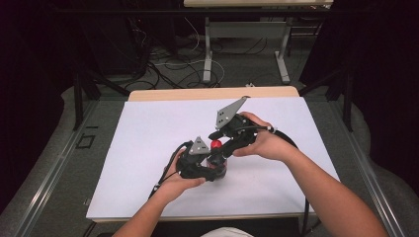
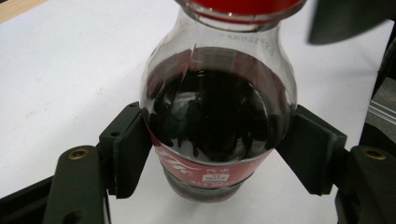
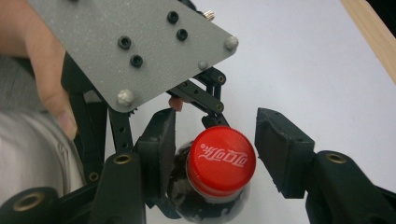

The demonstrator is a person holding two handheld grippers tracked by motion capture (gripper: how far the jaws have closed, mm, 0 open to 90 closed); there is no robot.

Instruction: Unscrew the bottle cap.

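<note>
surface: wooden table (image 1: 212, 93) | cover: white sheet (image 1: 148, 133) lying flat | on sheet: cola bottle (image 1: 218, 160), upright

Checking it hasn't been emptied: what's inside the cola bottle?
Dark cola fills the cola bottle up to its shoulder; the clear neck above looks empty. The red label hides the lower body. The left gripper clamps it, red cap still on.
</note>
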